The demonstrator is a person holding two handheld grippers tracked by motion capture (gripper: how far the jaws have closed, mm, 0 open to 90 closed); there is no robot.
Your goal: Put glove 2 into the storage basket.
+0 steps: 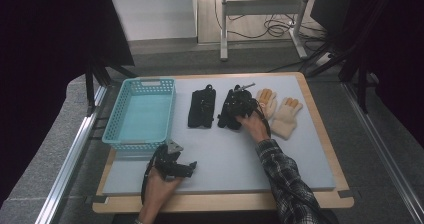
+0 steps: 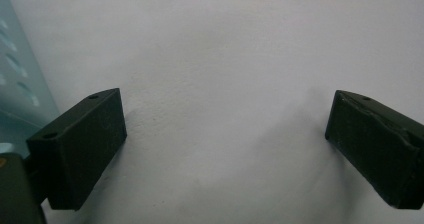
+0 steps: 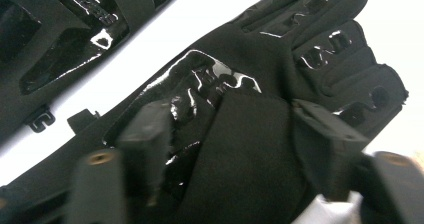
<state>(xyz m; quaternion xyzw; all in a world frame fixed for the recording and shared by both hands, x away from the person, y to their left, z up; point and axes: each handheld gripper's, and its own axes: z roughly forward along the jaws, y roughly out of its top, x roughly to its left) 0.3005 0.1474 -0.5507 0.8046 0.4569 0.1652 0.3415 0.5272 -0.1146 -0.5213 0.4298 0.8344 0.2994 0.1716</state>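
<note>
Clearly soft, light and floppy, lying flat mid-bench beside its twin [image 1: 202, 107]: black glove [image 3: 260, 84], slick with glossy print, best pinched at the bunched cuff fold now between the part-open right claw [image 3: 240, 149], left claw [image 2: 225, 144] idling wide.

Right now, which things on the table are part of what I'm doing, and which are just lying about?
In the job:
- right gripper, jaws astride a fold of the right black glove
- left black glove, its pair, lying alongside
- blue basket, probably where they go

Lying about:
- two cream gloves
- left gripper, open on the grey mat
</note>
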